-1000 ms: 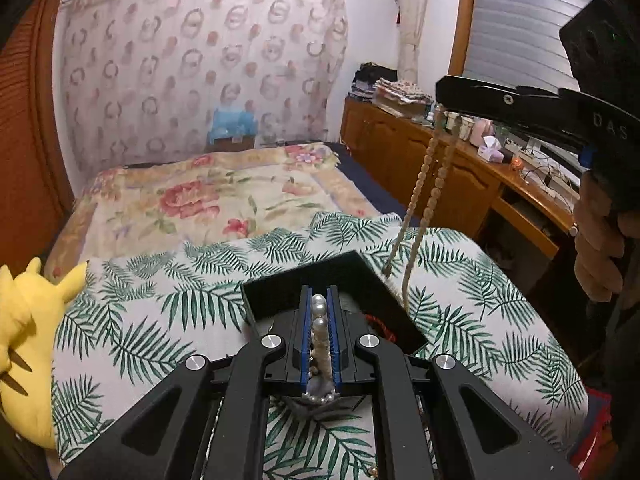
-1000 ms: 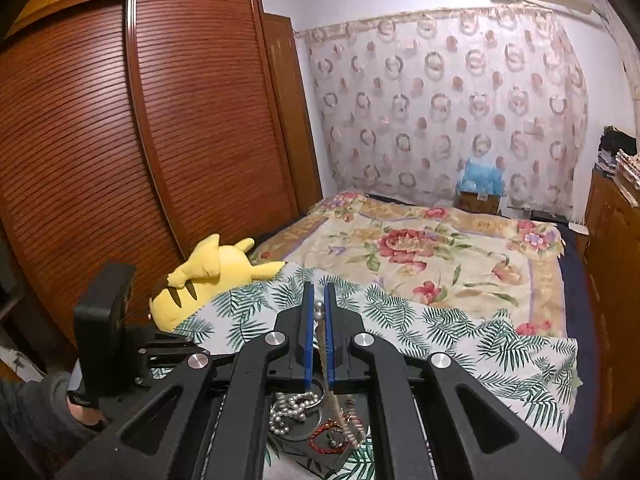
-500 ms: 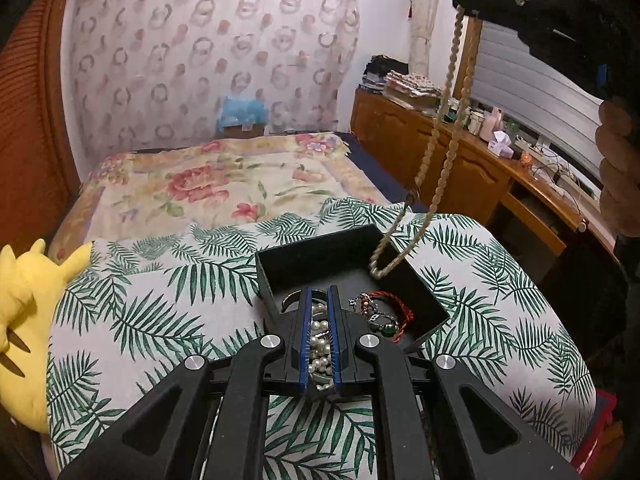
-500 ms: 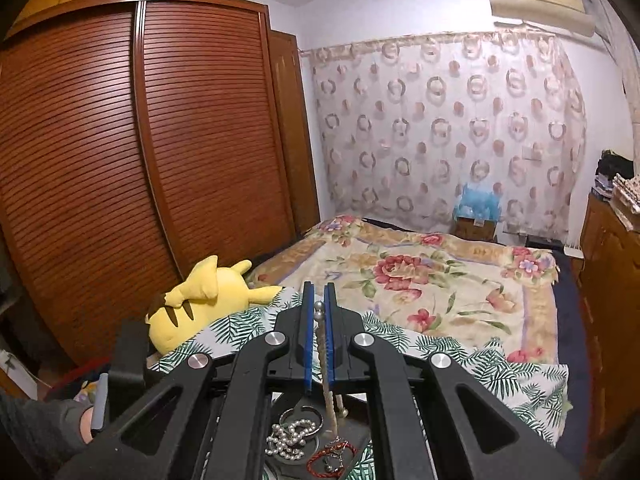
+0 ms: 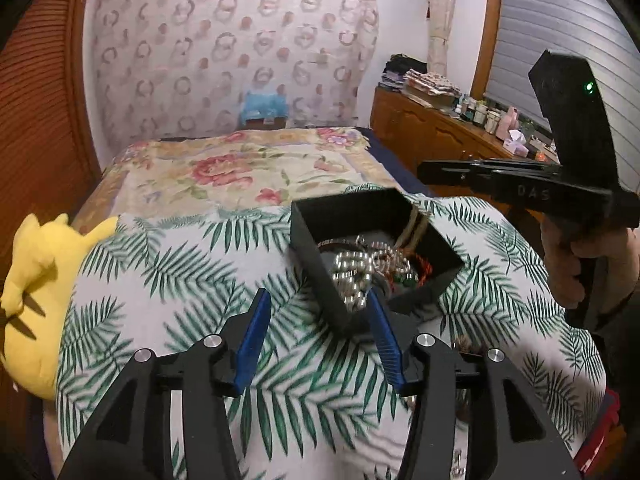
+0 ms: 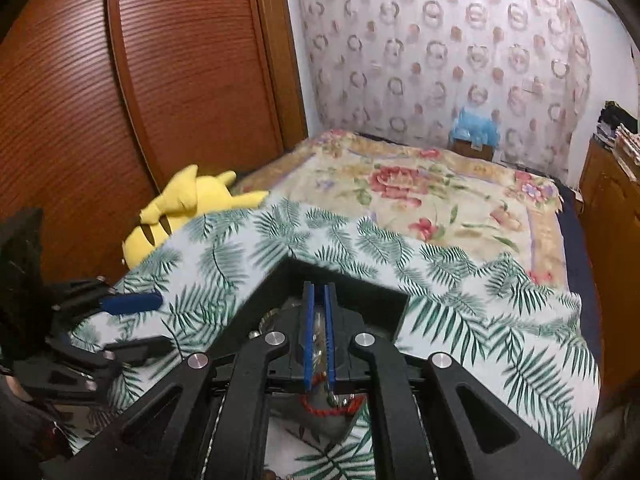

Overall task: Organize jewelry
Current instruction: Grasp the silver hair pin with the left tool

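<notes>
A black open box (image 5: 340, 208) sits on the palm-leaf cloth (image 5: 180, 264) and holds a pearl necklace (image 5: 352, 272) and a red cord bracelet (image 6: 332, 408). My left gripper (image 5: 318, 312) hangs just before the box's near corner. Its jaws are opening and there is no jewelry between the blue pads (image 5: 256, 320). My right gripper (image 6: 319, 328) is shut on a beige bead necklace (image 5: 416, 224). It is low over the box (image 6: 360, 280), and the strand trails down into the box. The right gripper (image 5: 424, 172) comes in from the right in the left wrist view. The left gripper (image 6: 136, 326) shows at the left edge in the right wrist view.
A yellow plush toy (image 5: 36, 280) lies at the bed's left edge by a wooden wardrobe (image 6: 180, 80). A floral blanket (image 5: 224, 168) covers the far half of the bed. A cluttered wooden dresser (image 5: 440, 132) runs along the right. A person's hand (image 5: 568, 256) grips the right handle.
My left gripper has let the pearl necklace fall into the box and its jaws have spread. My right gripper rose, then dropped low, bringing the bead necklace down into the box.
</notes>
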`<state>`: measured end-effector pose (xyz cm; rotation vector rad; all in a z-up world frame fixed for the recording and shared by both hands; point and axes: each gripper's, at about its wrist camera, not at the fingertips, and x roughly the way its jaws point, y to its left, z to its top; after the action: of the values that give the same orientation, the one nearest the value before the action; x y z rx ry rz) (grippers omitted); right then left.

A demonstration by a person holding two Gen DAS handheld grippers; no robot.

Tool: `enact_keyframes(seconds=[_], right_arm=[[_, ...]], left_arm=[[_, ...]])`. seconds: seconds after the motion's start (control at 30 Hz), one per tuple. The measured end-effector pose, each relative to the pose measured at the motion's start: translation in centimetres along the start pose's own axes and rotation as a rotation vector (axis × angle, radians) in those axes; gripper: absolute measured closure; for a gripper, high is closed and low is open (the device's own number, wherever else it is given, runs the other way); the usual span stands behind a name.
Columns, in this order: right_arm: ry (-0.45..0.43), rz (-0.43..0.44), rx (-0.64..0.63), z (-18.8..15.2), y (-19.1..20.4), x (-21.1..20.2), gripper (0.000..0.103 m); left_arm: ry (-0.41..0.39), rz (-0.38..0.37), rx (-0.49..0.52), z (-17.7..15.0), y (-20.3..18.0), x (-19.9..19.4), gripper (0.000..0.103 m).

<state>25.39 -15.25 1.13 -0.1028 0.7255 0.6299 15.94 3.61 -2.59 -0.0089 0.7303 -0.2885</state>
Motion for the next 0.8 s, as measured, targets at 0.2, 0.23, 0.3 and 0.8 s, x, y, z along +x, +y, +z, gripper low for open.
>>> enact_keyframes(seconds=[0.2,0.23,0.3,0.8], right_arm=[[-0.013,-0.011,0.021,-3.1,0.3,-2.5,0.077],[-0.011,-0.008,0.022,-3.6,0.5,-2.9,0.077],[0.004,-0.012,0.017,-5.2,1.1,-3.8,0.077],[0.079,-0.013,0.055,-18.8,5.8,-9.1,0.077]], left_arm=[[0.006,0.013,0.004,-2.4,-0.5,-1.6,0.049],[0.007,0.011,0.007,-2.8,-0.7,-1.9,0.049],[0.012,0.006,0.017,-3.8,-1.3,-2.4,0.049],[0.079,-0.053,0.067,-10.3,-5.7,-3.9,0.048]])
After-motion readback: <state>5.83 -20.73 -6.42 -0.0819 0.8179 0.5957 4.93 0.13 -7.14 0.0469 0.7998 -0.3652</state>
